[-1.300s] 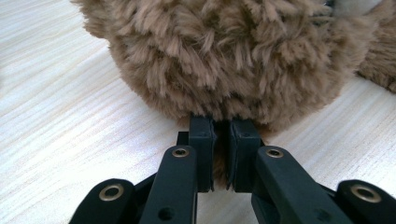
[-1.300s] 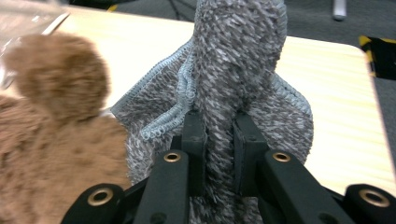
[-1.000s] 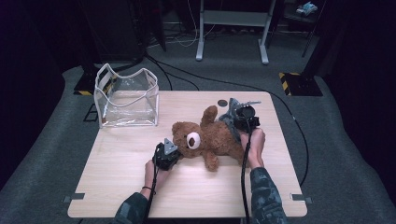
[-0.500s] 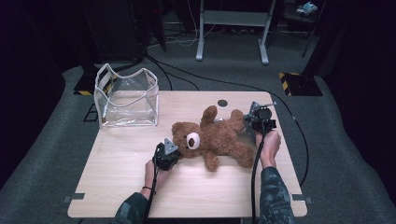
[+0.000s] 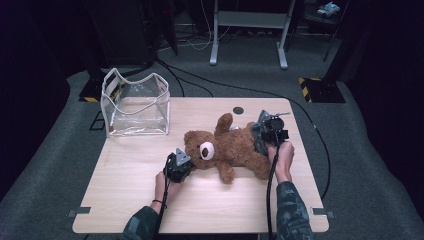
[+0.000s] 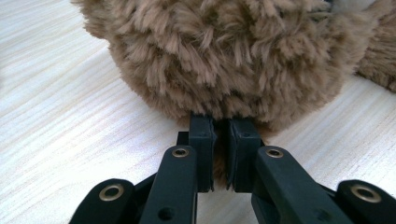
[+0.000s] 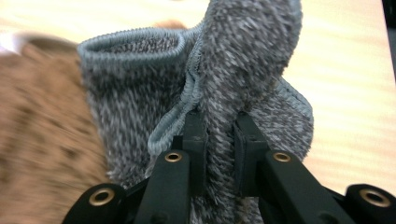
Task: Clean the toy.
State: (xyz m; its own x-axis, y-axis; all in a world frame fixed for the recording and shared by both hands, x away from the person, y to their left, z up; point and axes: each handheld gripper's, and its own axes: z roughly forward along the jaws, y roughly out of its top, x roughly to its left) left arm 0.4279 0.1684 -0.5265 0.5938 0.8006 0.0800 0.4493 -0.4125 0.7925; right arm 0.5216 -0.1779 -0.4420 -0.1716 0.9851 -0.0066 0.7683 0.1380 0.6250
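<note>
A brown teddy bear (image 5: 235,147) lies on its back across the wooden table (image 5: 125,200), head to the left. My left gripper (image 5: 188,160) is shut on the fur at the edge of the bear's head; in the left gripper view the gripper (image 6: 220,128) pinches a tuft of the bear (image 6: 224,56). At the bear's right end, my right gripper (image 5: 262,140) is shut on a grey knitted garment (image 5: 259,131). In the right gripper view the gripper (image 7: 219,126) squeezes a fold of the garment (image 7: 252,56), with the bear's brown fur (image 7: 42,116) at the left.
A clear plastic bag (image 5: 135,102) with white trim stands open at the table's back left corner. A small dark disc (image 5: 238,110) lies near the back edge. Cables run over the grey floor behind the table.
My right gripper has shifted to the right with the grey garment, from over the bear's body to its right end. The left gripper has kept still on the bear's head.
</note>
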